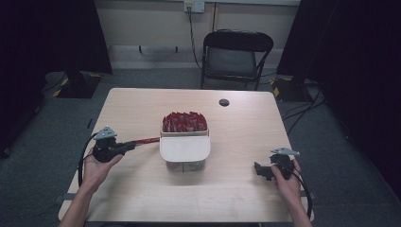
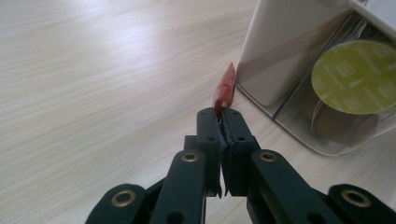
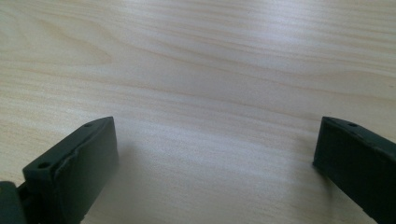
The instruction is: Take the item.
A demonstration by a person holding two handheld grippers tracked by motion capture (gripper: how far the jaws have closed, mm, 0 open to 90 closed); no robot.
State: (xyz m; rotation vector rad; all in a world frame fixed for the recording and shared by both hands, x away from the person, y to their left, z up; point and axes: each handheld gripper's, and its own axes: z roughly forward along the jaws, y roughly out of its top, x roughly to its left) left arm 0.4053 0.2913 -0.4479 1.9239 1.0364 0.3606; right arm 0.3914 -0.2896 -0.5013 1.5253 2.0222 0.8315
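Observation:
A white and clear organiser box point(image 1: 185, 150) stands mid-table, its back compartment packed with several red sachets point(image 1: 184, 121). My left gripper point(image 1: 135, 145) is shut on one red sachet point(image 1: 147, 140), held just left of the box. In the left gripper view that red sachet point(image 2: 224, 92) sticks up from the closed jaws of my left gripper point(image 2: 221, 114), close to the box wall point(image 2: 280, 51); a green-lidded capsule point(image 2: 355, 77) shows through the clear drawer. My right gripper point(image 1: 258, 170) rests open at the table's right, and in its own view the right gripper point(image 3: 215, 154) has only bare wood between its fingers.
The wooden table point(image 1: 132, 109) has a dark round cable hole point(image 1: 224, 102) at its far side. A black folding chair point(image 1: 235, 59) stands behind the table. Cables trail across the floor on the right.

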